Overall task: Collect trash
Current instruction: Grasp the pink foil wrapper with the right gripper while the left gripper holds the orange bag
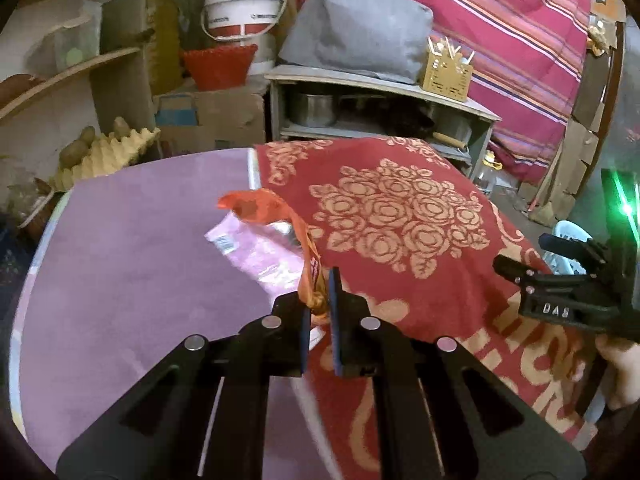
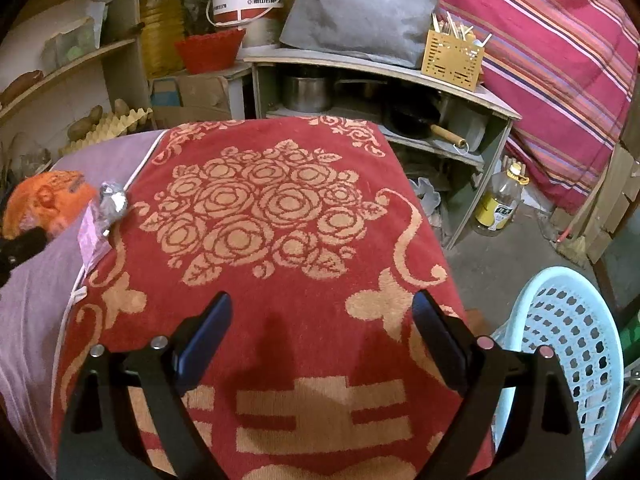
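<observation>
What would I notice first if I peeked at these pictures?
The big red rose-patterned cloth covering the table. At its left edge, the left gripper pinches an orange wrapper above a pink one. A pale blue basket waits on the right.

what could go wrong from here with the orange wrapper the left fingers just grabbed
1. The left gripper pinches only one twisted end of the orange wrapper; the rest hangs free and could slip out.
2. The pink wrapper lies right under it and might get dragged off the table.
3. The light blue basket sits low on the far right, past the open right gripper, so the carry across could snag.
</observation>
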{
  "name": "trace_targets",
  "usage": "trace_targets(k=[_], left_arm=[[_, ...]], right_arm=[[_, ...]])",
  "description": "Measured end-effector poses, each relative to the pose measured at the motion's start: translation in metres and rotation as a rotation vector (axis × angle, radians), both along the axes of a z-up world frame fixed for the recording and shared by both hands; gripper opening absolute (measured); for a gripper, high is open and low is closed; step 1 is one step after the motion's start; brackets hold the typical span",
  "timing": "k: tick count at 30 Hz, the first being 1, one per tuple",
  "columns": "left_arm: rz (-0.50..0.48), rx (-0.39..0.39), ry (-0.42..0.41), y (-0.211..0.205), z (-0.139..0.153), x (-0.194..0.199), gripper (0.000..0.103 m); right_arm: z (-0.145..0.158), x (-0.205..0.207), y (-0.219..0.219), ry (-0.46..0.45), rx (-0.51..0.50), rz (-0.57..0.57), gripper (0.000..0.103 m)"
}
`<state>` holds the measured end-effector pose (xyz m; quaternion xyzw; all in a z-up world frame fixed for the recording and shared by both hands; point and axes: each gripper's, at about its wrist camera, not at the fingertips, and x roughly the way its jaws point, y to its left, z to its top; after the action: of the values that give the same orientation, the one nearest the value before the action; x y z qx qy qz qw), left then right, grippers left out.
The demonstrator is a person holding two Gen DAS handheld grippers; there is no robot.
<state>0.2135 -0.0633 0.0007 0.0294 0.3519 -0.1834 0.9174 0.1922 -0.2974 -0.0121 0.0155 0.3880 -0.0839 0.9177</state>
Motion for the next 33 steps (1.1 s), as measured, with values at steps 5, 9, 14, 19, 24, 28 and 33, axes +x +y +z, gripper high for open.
trace_targets(k=[5, 9, 14, 19, 24, 28, 33], left_arm=[[0.056, 0.009, -0.008, 0.037, 0.001, -0.009, 0.007], [0.121, 0.028, 0.004, 0.069, -0.009, -0.006, 0.007], [0.198, 0.033, 0.005, 0.107, -0.015, -0.004, 0.007], [0.248, 0.029, 0.002, 0.134, -0.016, -0.002, 0.007], [0.263, 0.024, -0.002, 0.15, -0.015, 0.001, 0.007], [0.272, 0.012, 0.004, 0.157, -0.016, 0.008, 0.007], [0.287, -0.032, 0.007, 0.163, -0.01, 0.011, 0.007]], right_arm=[[0.0, 0.0, 0.015, -0.008, -0.005, 0.023, 0.089], [-0.003, 0.004, 0.034, -0.009, 0.026, 0.051, 0.089], [-0.011, 0.011, 0.068, -0.006, 0.064, 0.104, 0.089], [-0.019, 0.024, 0.099, 0.003, 0.092, 0.142, 0.089], [-0.022, 0.043, 0.13, -0.001, 0.074, 0.192, 0.089], [-0.022, 0.065, 0.151, 0.014, 0.06, 0.216, 0.089], [-0.024, 0.089, 0.166, 0.043, 0.071, 0.232, 0.089]])
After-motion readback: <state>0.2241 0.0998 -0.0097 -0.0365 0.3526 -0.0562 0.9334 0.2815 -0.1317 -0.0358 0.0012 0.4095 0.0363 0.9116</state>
